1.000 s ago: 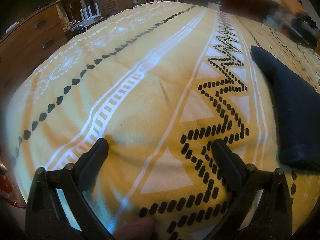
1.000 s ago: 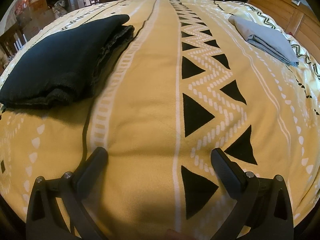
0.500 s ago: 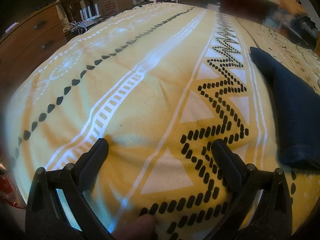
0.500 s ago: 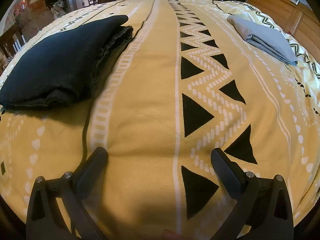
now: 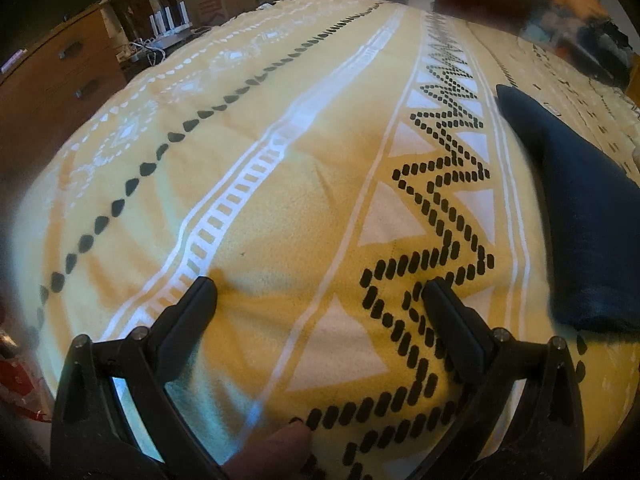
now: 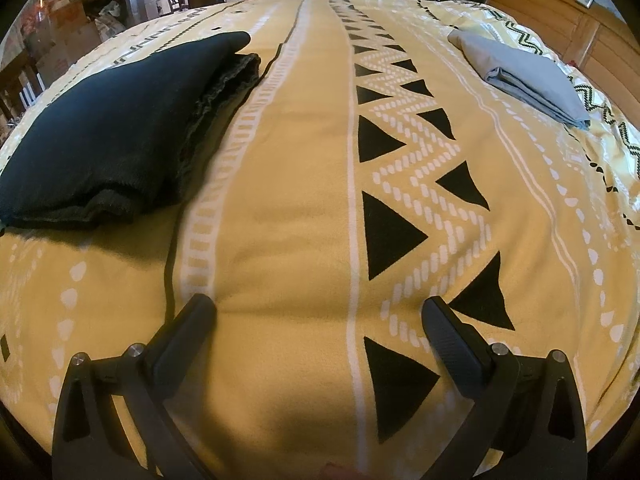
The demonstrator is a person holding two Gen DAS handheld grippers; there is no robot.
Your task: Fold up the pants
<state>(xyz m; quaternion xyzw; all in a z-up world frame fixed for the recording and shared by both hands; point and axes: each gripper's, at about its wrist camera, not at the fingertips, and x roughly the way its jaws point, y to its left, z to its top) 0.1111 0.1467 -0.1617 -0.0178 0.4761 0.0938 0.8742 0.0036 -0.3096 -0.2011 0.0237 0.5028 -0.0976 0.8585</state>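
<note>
While both tools (image 5: 320, 286) (image 6: 320, 304) gape wide over the blanket (image 6: 288, 200), folded dark pants (image 6: 112, 128) lie beside them.

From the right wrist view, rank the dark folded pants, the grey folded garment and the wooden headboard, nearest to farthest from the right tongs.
1. Dark folded pants: left of the open right tongs, on the yellow blanket.
2. Grey folded garment: farther up, on the right.
3. Wooden headboard: beyond the bed's far right edge.

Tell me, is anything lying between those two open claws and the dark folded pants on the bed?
Nothing visible. Only bare yellow blanket separates the right gripper from the dark pants; the same holds for the left gripper.
</note>
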